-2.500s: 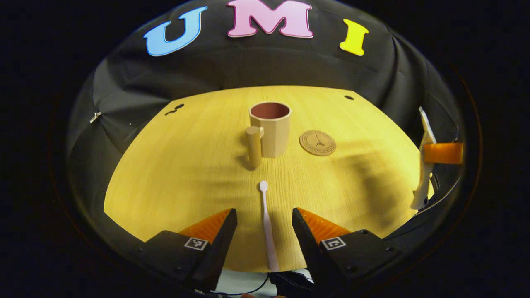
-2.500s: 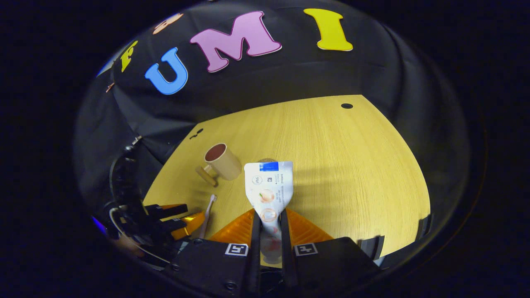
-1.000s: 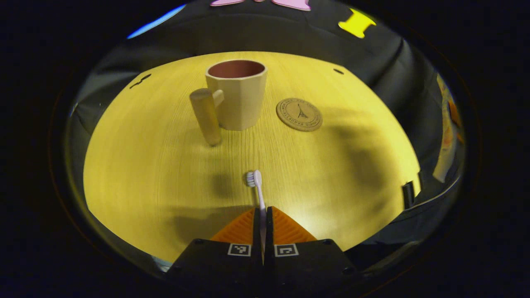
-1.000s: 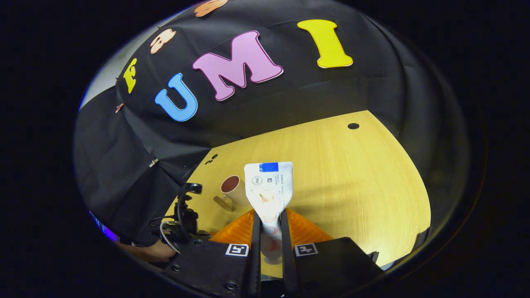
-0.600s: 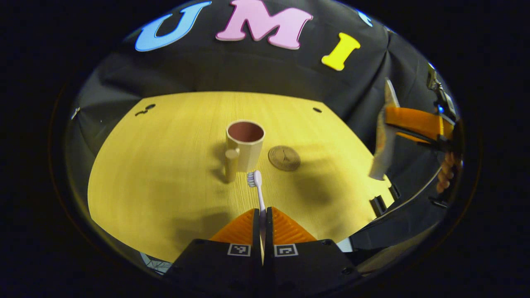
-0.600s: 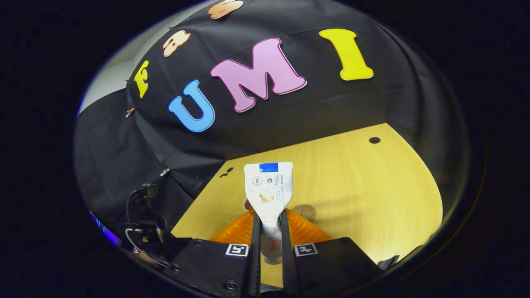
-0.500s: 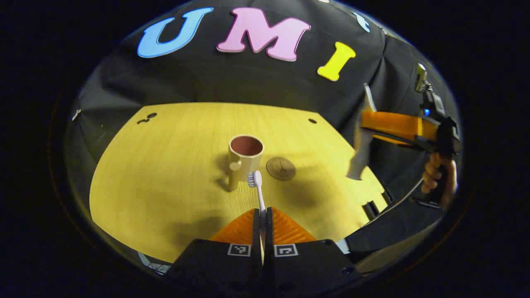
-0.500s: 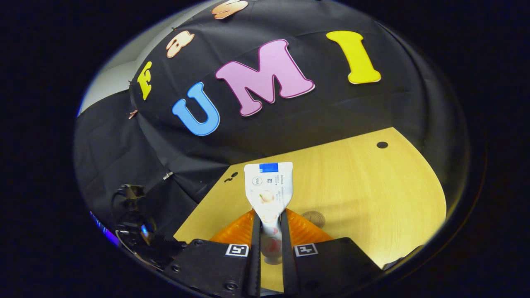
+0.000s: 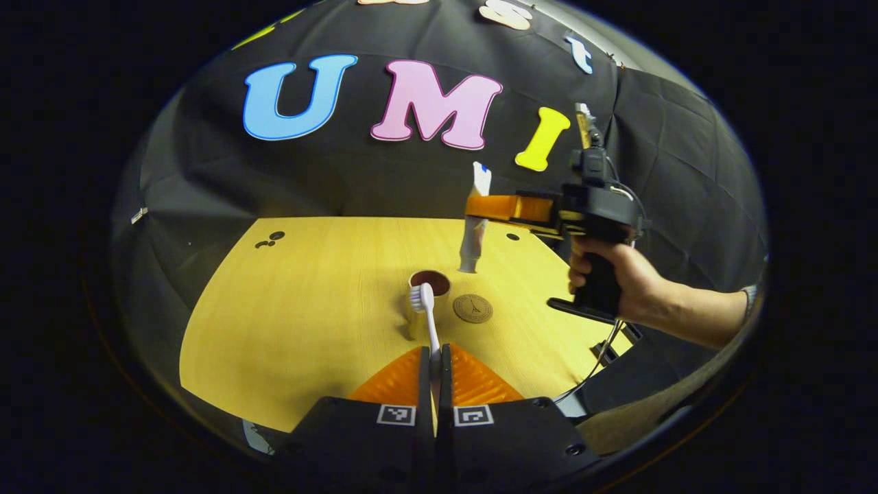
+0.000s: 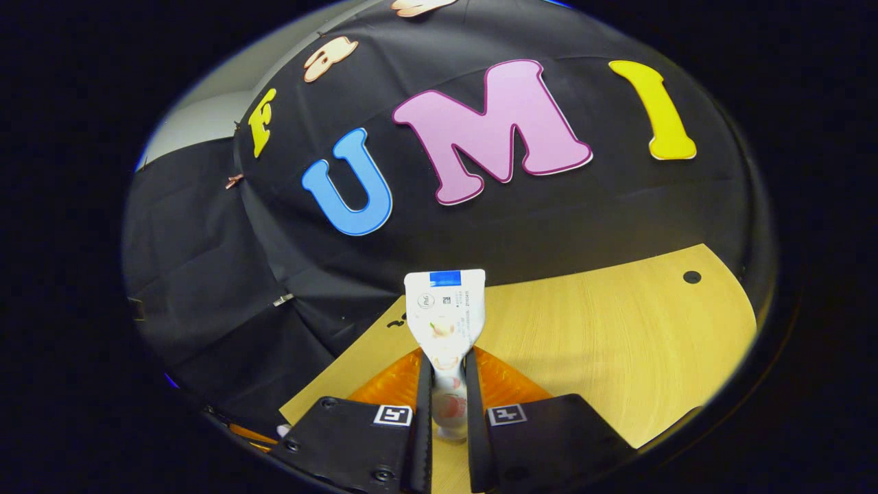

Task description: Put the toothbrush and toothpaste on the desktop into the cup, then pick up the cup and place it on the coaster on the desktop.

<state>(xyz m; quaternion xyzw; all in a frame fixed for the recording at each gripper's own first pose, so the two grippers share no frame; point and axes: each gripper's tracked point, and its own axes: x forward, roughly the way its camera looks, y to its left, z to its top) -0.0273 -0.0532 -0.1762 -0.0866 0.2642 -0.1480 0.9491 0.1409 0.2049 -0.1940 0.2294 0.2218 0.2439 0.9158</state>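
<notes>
A pale yellow wood-grain desktop (image 9: 302, 302) stands before black cloth. On it sit a beige cup (image 9: 426, 283) and round brown coaster (image 9: 472, 308). Left gripper (image 9: 434, 357) clamps the white toothbrush (image 9: 426, 312); right gripper (image 10: 449, 374) clamps the white toothpaste tube (image 10: 446, 309), aloft above the cup

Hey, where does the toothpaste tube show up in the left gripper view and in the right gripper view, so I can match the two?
Left gripper view: the toothpaste tube hangs right of centre, above the cup, clamped in the right gripper.
Right gripper view: the tube stands at bottom centre, between that gripper's own fingers.
Shared landmark: the small dark hole in the desktop, toward the far right of the wood.
</notes>
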